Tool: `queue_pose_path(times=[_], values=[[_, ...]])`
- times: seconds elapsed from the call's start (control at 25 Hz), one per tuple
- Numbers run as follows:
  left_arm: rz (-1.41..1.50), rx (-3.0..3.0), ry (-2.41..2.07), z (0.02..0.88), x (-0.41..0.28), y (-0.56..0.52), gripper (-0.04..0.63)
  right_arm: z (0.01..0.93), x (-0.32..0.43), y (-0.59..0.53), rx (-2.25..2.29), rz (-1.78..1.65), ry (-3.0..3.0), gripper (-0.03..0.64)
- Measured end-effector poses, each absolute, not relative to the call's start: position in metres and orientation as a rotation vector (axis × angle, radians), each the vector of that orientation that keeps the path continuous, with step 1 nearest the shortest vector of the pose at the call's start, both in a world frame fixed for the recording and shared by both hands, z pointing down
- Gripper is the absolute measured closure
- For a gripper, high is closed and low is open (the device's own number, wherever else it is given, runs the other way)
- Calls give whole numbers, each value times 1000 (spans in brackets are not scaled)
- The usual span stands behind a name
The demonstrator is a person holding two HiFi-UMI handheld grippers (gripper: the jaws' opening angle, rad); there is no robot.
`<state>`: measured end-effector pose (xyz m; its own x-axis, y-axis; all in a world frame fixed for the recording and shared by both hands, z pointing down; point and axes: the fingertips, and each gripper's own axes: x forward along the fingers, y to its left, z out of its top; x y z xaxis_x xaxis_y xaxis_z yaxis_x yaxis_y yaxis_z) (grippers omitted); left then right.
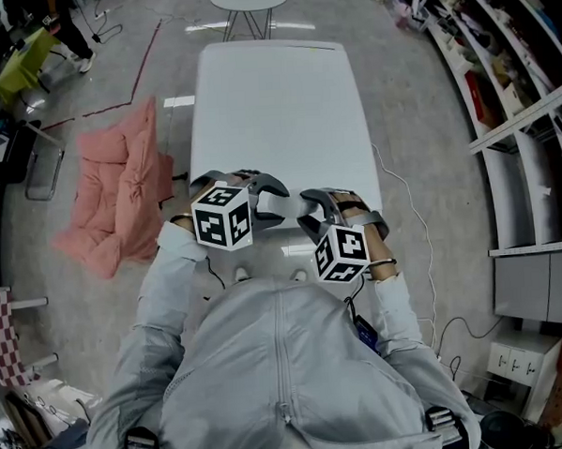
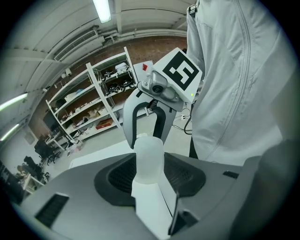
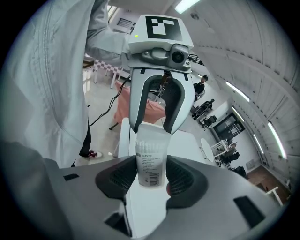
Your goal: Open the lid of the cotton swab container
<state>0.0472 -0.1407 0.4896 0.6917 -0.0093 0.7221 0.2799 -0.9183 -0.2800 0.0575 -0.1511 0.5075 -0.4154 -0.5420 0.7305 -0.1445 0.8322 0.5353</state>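
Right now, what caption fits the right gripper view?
Right gripper clamps the labelled cotton swab container; left gripper grips its far end over the white table.

Cotton swab container (image 3: pixel 151 161) between left tool (image 1: pixel 268 196) and right tool (image 1: pixel 314 211), over near edge of the desk (image 1: pixel 275 106). Cushions (image 1: pixel 119 190) on the floor (image 1: pixel 426 117) left of it, shelves (image 1: pixel 509 85) right

Left gripper (image 1: pixel 270 202) and right gripper (image 1: pixel 310 210) largely hide the clear plastic cotton swab container (image 3: pixel 151 159) from the head view.
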Motion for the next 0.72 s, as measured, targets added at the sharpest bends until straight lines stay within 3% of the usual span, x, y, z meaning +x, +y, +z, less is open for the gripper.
queue_pose_path(times=[0.48,0.72], values=[[-966,-2613,-124,475,47,-149,391,510,67,-149,536,-302,-2100,400],[-881,-2664,-69,467,43,-158,425,508,67,-157,569,-265,-2137,400]])
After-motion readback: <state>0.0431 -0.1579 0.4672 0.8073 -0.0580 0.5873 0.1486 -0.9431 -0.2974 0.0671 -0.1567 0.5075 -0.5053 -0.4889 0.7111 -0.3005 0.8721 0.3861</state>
